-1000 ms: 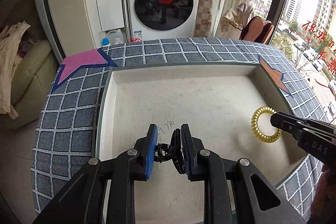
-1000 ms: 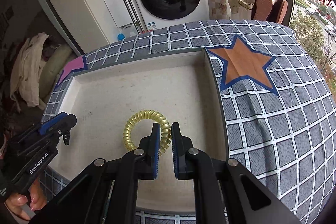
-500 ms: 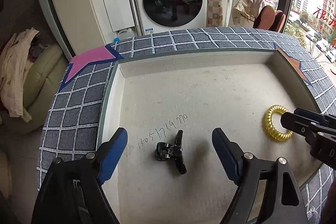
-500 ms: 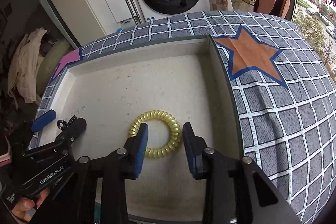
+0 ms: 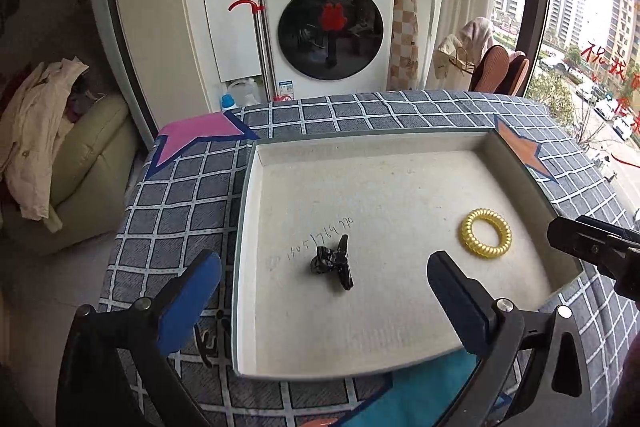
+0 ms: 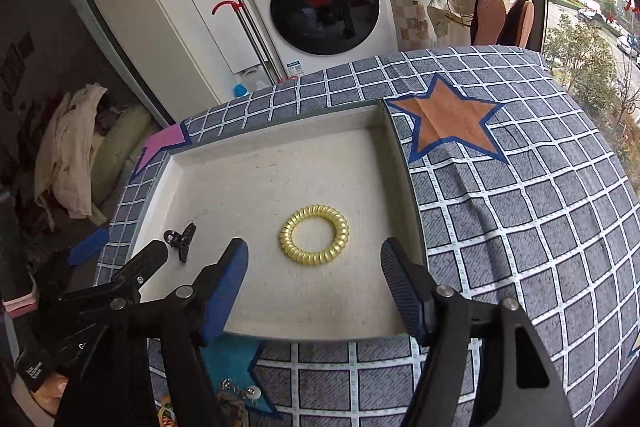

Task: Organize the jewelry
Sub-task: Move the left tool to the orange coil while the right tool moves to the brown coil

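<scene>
Left wrist view shows the left gripper (image 5: 320, 291) opening, nothing between its jaws, black hair clip (image 5: 334, 261) and yellow coil tie (image 5: 485, 233) lying apart inside the tray (image 5: 248, 227), likely sorted; right gripper (image 6: 314, 267) opening too, empty.

Black hair claw clip (image 5: 333, 261) is lying on its side on the tray's (image 5: 360, 323) pale felt floor, left half. Yellow spiral coil hair tie (image 5: 485, 233) sits flat well to its right, near the right wall.

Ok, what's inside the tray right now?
Two things lie on the tray's pale floor: a black clip left of centre and a yellow coil ring near the right wall, apart. Some handwriting beside the clip. The near strip is hidden by the tongs.
</scene>
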A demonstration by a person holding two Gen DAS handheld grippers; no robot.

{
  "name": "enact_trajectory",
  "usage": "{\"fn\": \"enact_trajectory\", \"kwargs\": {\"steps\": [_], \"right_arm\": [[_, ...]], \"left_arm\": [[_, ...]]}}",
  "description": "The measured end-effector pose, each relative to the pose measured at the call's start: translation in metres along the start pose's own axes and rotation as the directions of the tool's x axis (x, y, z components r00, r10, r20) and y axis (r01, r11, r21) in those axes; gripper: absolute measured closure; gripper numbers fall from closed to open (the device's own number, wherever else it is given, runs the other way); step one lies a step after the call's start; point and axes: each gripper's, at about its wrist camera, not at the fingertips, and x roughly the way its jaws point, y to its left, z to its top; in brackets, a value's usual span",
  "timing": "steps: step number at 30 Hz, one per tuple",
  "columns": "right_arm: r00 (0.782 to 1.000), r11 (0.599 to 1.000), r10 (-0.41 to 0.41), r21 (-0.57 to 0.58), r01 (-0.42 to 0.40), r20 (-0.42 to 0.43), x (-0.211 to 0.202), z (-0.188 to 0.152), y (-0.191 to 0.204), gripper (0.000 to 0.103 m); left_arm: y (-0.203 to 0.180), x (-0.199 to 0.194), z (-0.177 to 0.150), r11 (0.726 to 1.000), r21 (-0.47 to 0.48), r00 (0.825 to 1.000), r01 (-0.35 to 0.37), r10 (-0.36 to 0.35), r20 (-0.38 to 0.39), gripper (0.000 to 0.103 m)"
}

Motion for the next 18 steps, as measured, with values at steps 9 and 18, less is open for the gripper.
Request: {"fn": "enact_trajectory", "kwargs": {"steps": [9, 18], "right_arm": [[0.997, 0.999, 0.041, 0.007, -0.042, 0.064, -0.051, -0.033, 0.003, 0.017], [0.991, 0.997, 0.079, 0.001, -0.08, 0.11, -0.088, -0.082, 0.004, 0.0]], "left_arm": [[0.019, -0.042, -0.036, 0.992, -0.062, 0.992, 0.109, -0.113, -0.056, 0.0], [0.018, -0.079, -0.093, 1.0, 0.009, 0.998, 0.029, -0.029, -0.053, 0.0]]}}
